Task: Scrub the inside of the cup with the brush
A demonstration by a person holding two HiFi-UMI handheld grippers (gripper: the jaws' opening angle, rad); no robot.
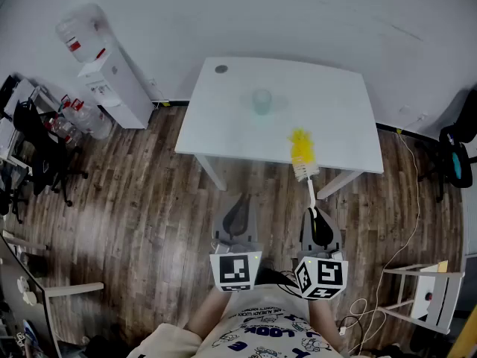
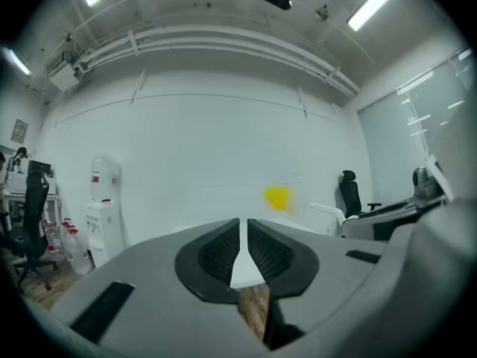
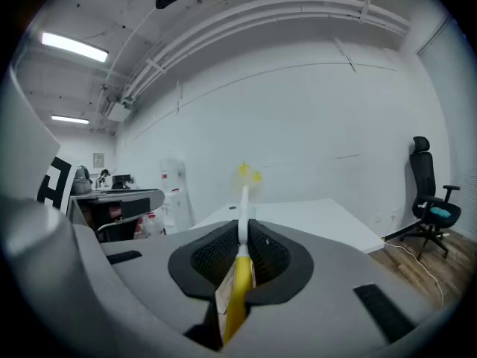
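While the white surface (image 1: 223,118) fills the upper middle of the head view, both grippers hang low in the frame over the wooden floor (image 1: 134,200), so we look well short of it and any reach from here is a long one.

The cup (image 1: 261,101) stands alone near the surface's middle, with nothing holding it.

- Risk one: scrubbing one-handed shoves or tips the cup. The left gripper (image 1: 237,209) is nowhere near it, fingers pressed together on nothing. We'd want those fingers spread and then set on the cup first.
- Risk two: the cup is pale and see-through on a white top, so we could misjudge the rim and clip it with the brush (image 1: 302,151).
- Risk three: the right gripper (image 1: 316,221) pinches the brush at the low end of a long thin handle. The yellow head is far out, showing against the surface's lower right part. Side load at the head may swivel the handle in the fingers.

Hard to read:
- The cup's inside shows in no view, so we can't tell whether it holds anything.
- We can't make the cup out in either gripper view, and the brush head is only a yellow smear there.
- We can't tell whether the head is actually above the surface or short of it.
- We can't identify the small dark round spot (image 1: 221,69) at the surface's upper left corner.
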